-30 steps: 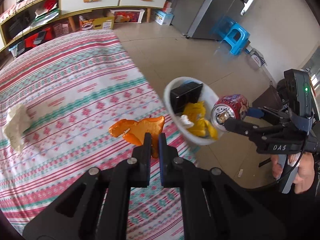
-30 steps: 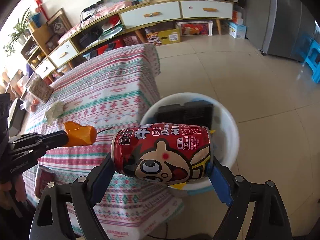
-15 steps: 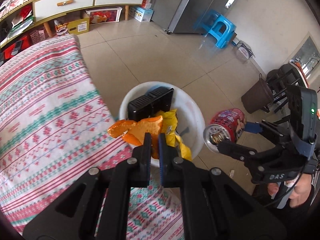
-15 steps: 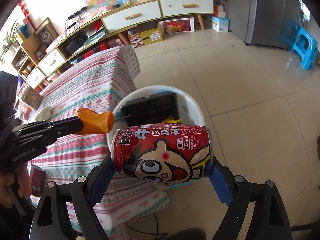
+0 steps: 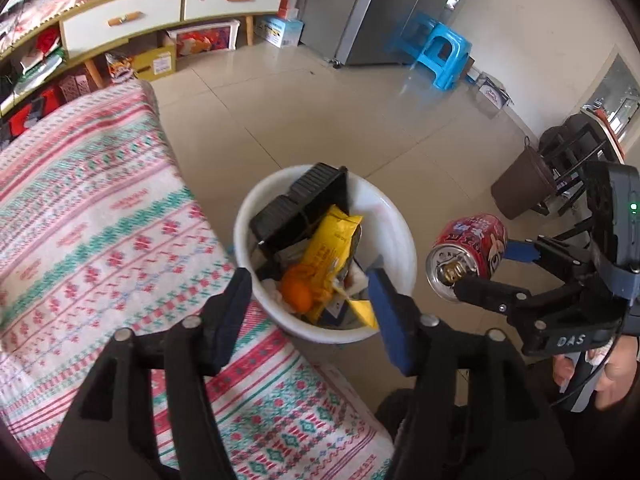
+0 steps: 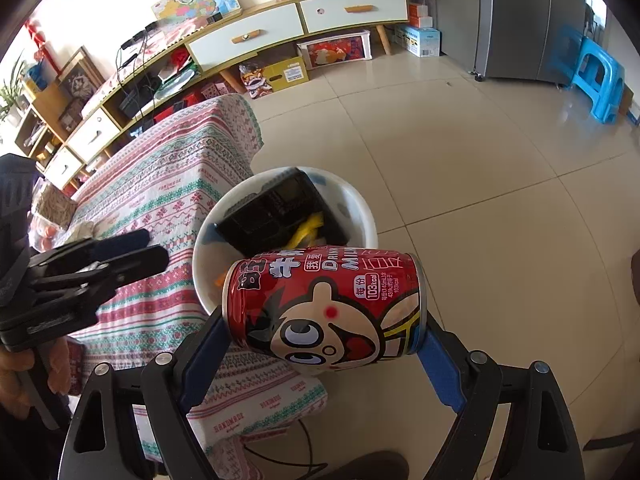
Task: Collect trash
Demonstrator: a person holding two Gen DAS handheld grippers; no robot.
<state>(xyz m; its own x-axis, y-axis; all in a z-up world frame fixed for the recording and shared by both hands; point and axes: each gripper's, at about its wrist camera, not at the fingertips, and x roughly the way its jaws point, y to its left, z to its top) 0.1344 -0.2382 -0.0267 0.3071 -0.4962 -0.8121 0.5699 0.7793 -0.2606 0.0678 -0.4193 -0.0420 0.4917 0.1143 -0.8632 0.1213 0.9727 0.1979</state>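
Note:
A white bin [image 5: 396, 224] stands on the floor by the table's corner; it also shows in the right wrist view [image 6: 360, 208]. It holds a black tray [image 5: 296, 208], a yellow wrapper [image 5: 328, 248] and an orange peel [image 5: 296, 294]. My left gripper [image 5: 310, 304] is open and empty, just above the bin's near rim. My right gripper [image 6: 324, 328] is shut on a red milk can [image 6: 324, 304], held sideways to the right of the bin; the can also shows in the left wrist view [image 5: 468, 256].
The table with a striped red and green cloth [image 5: 100, 220] lies left of the bin. A brown pot [image 5: 520, 188] and black stand are at the right. A blue stool [image 5: 440, 52], a grey fridge [image 5: 380, 12] and a low cabinet [image 5: 160, 12] stand at the back.
My left gripper opened over the bin and the orange peel it held now lies in the bin. My right gripper still holds the can beside the bin.

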